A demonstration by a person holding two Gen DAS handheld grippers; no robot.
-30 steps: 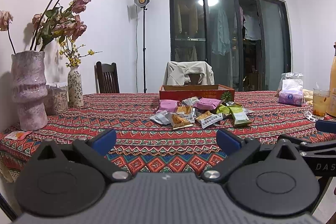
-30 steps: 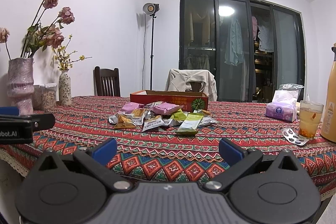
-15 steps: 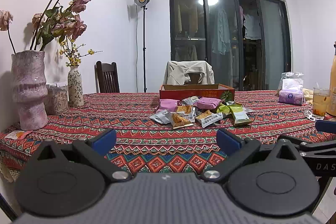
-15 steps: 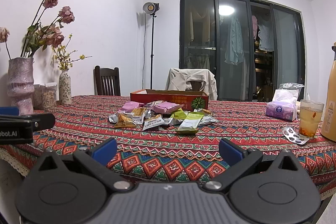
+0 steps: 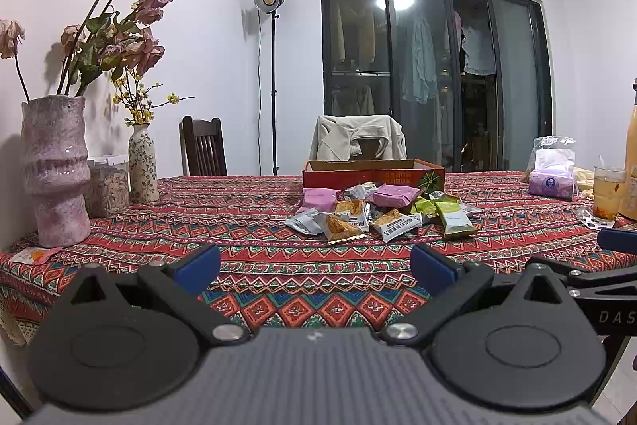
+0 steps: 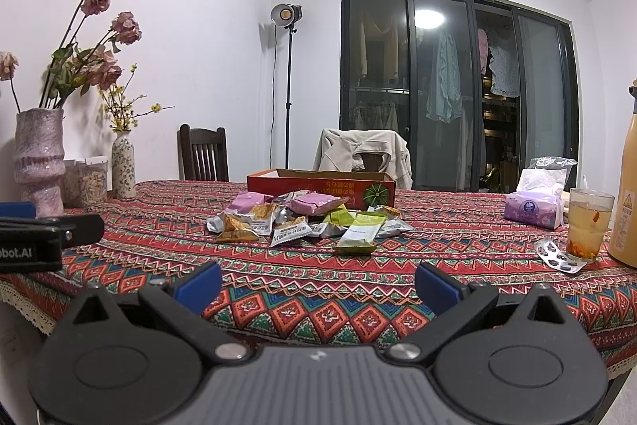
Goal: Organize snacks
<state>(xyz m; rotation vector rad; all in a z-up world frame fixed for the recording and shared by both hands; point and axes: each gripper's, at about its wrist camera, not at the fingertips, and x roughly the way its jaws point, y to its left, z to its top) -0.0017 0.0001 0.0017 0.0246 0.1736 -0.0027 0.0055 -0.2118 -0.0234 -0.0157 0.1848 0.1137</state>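
A pile of snack packets (image 5: 378, 210) lies mid-table on the patterned cloth, in front of a red cardboard box (image 5: 372, 172). It has pink, green, silver and orange packs. In the right wrist view the pile (image 6: 306, 222) and the box (image 6: 320, 186) sit ahead too. My left gripper (image 5: 314, 267) is open and empty, near the table's front edge, well short of the pile. My right gripper (image 6: 316, 283) is open and empty, also at the front edge. Each gripper shows at the side of the other's view.
A large pink vase (image 5: 55, 166), a small vase (image 5: 143, 166) and jars stand at the left. A tissue pack (image 6: 533, 210), a glass of tea (image 6: 589, 224), a blister pack (image 6: 559, 259) and an orange bottle (image 6: 627, 186) stand at the right. Chairs stand beyond the table.
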